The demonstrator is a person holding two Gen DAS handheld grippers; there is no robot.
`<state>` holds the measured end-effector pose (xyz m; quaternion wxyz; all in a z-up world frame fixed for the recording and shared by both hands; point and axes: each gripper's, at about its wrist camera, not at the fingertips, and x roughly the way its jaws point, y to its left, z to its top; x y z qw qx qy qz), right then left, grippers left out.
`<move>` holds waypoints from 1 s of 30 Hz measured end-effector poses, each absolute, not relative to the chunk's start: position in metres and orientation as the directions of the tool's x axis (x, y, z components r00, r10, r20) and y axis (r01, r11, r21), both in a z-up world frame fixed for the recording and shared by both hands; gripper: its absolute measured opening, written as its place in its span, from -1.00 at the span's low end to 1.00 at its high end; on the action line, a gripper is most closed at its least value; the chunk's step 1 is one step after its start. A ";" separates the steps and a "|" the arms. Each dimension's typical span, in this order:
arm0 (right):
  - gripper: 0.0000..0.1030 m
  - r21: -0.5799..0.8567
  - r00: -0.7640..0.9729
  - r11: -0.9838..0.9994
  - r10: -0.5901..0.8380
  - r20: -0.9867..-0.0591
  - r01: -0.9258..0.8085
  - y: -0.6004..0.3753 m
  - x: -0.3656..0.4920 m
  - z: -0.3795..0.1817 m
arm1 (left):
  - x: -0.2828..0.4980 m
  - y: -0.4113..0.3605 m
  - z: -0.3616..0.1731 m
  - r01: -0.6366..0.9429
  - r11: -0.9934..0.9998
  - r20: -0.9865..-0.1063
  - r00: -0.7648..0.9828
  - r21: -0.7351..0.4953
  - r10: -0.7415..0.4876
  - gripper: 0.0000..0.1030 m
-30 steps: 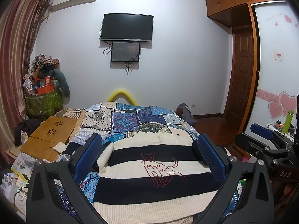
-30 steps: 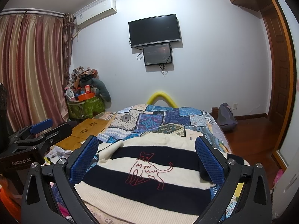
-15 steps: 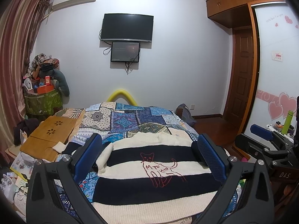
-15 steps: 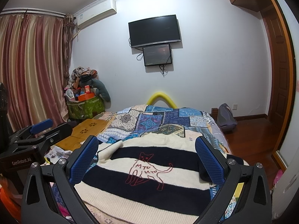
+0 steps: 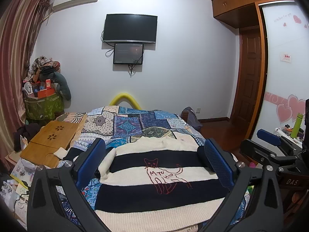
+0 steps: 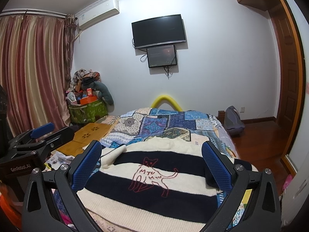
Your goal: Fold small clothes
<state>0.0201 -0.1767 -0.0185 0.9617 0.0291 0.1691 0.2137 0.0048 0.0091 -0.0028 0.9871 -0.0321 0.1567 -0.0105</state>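
Pre-fold step, by the look of it: sweater [image 5: 154, 176] spread flat on bed [image 5: 135, 123], left gripper [image 5: 154, 162] and right gripper [image 6: 152, 164] poised above, jaws apart and empty; next, lower and pinch a sleeve or side edge.

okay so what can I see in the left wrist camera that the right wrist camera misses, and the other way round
Only the left wrist view shows the wardrobe door with pink hearts, the green bottle beside it, and the right gripper off to the side, open.

Only the right wrist view shows the striped curtains broadly, and the left gripper off to the side, open.

Both show the striped sweater with a red cat drawing spread flat on the patchwork quilt, the wall TV, the air conditioner and the wooden lap desk.
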 end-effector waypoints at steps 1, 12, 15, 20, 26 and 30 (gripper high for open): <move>1.00 0.129 0.851 0.907 0.421 -0.315 -0.401 -0.177 0.021 -0.019 | 0.005 0.009 -0.003 0.011 0.998 -0.309 0.951 -0.067 -0.031 1.00; 1.00 0.139 0.834 0.901 0.434 -0.341 -0.411 -0.167 0.035 -0.027 | 0.034 0.027 -0.017 -0.028 0.996 -0.371 0.929 -0.089 -0.007 1.00; 1.00 0.139 0.822 0.896 0.443 -0.359 -0.422 -0.161 0.049 -0.033 | 0.052 0.041 -0.025 -0.048 0.994 -0.414 0.910 -0.099 0.003 1.00; 1.00 0.118 0.794 0.892 0.444 -0.416 -0.436 -0.147 0.088 -0.050 | 0.094 0.081 -0.050 -0.091 0.982 -0.518 0.855 -0.164 -0.008 0.94; 0.92 0.106 0.742 0.885 0.441 -0.505 -0.454 -0.135 0.144 -0.077 | 0.150 0.138 -0.095 -0.229 0.963 -0.644 0.760 -0.142 0.085 0.85; 0.66 0.124 0.685 0.879 0.441 -0.580 -0.461 -0.131 0.181 -0.096 | 0.182 0.180 -0.136 -0.300 0.942 -0.734 0.672 -0.152 0.096 0.60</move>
